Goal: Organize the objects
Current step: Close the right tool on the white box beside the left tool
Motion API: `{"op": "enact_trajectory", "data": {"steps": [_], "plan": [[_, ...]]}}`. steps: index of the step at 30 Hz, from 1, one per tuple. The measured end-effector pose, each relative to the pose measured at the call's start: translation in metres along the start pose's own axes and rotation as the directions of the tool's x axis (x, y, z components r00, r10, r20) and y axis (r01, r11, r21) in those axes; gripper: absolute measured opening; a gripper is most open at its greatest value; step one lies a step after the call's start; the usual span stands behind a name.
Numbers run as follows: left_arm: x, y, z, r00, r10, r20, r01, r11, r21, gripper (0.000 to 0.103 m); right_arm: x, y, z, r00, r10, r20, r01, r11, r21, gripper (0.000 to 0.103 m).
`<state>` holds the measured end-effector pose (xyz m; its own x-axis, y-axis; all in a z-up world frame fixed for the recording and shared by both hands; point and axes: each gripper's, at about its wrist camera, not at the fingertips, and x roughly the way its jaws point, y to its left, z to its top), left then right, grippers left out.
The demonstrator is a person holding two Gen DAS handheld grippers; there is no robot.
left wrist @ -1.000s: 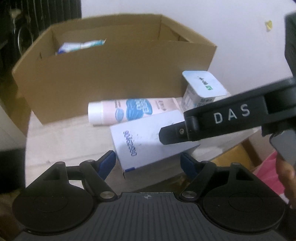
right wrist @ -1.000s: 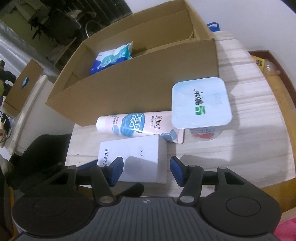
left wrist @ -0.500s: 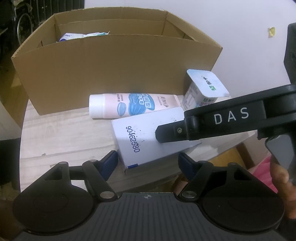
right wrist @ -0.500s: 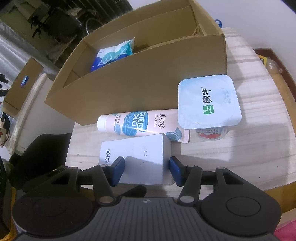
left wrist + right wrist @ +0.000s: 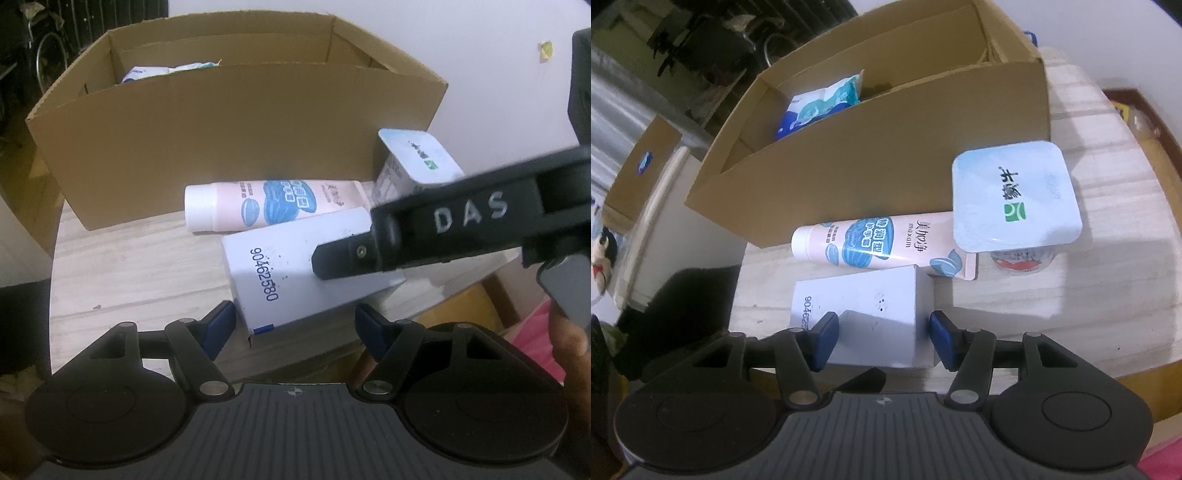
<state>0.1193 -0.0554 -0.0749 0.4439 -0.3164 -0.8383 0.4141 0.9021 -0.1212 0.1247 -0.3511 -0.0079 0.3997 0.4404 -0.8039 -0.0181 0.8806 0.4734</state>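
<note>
Now: white carton (image 5: 864, 310) flat on worktop (image 5: 1071, 295) by the cardboard box (image 5: 886, 162), between right claw (image 5: 882, 338) pads.
R claw part-open, not clamped yet; L claw (image 5: 295, 326) open, empty. Carton prob. light, stiff, smooth — grip the long side walls, mid-length.

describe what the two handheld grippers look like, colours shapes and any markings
Both are matte black plastic. The left gripper and the right gripper each have a ribbed dark grey body, two round discs, angled linkage arms with silver pivot screws, and blue pads on the fingertips. From the left wrist view, the right gripper's side bar carries raised white letters "DAS". No cables or sleeves are visible.
</note>
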Motion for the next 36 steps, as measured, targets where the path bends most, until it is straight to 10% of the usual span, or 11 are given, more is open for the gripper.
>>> {"op": "enact_trajectory", "data": {"steps": [26,36], "plan": [[0.004,0.014,0.004,0.997,-0.071,0.013,0.072,0.996,-0.05,0.069,0.006,0.005,-0.002,1.0,-0.014,0.019,0.014,1.0,-0.005,0.069],[0.003,0.007,0.005,0.997,-0.071,-0.012,0.072,0.995,0.066,0.057,0.0,-0.017,-0.004,0.999,0.034,-0.006,-0.034,0.999,0.027,0.067]]}}
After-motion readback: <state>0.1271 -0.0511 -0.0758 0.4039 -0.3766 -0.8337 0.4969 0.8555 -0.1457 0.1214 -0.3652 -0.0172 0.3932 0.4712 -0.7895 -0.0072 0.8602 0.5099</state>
